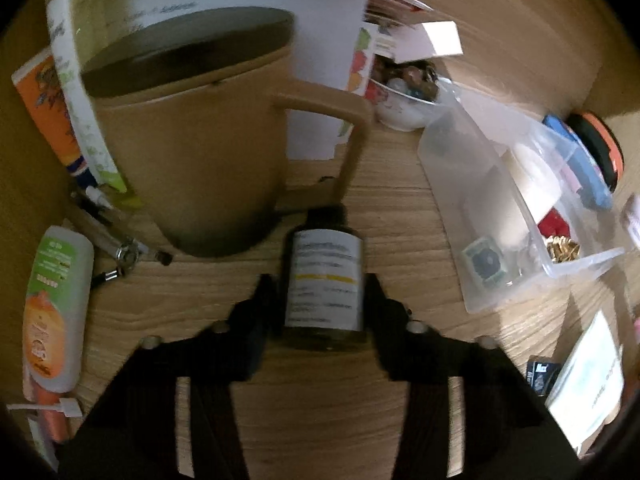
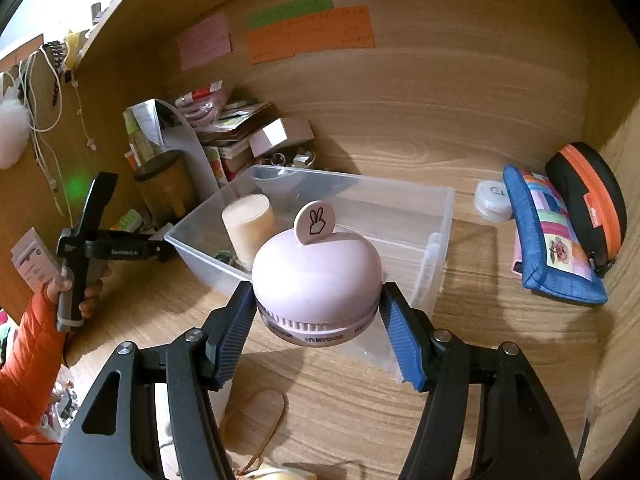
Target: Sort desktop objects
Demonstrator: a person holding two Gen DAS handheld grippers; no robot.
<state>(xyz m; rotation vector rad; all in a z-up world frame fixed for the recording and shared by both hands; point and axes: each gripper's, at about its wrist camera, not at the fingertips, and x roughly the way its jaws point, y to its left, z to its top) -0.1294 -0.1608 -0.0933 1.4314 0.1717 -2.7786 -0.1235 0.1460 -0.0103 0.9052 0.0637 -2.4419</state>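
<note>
My left gripper (image 1: 322, 300) is shut on a dark bottle with a white label (image 1: 323, 280), held just above the wooden desk in front of a tan lidded mug (image 1: 188, 140). My right gripper (image 2: 318, 316) is shut on a pink round desktop vacuum (image 2: 316, 276) with a peace-sign tab, held above the near edge of a clear plastic bin (image 2: 400, 216). The bin also shows in the left wrist view (image 1: 492, 216), with a beige cup and small items inside. The left gripper tool (image 2: 86, 240) shows at the left in the right wrist view.
An orange-and-green tube (image 1: 56, 300), pens (image 1: 108, 236) and a white bowl of trinkets (image 1: 404, 96) lie around the mug. A blue patchwork pouch (image 2: 556, 240), black-and-orange case (image 2: 588, 196) and small white round case (image 2: 494, 200) sit right of the bin. Coloured notes (image 2: 308, 32) hang on the back wall.
</note>
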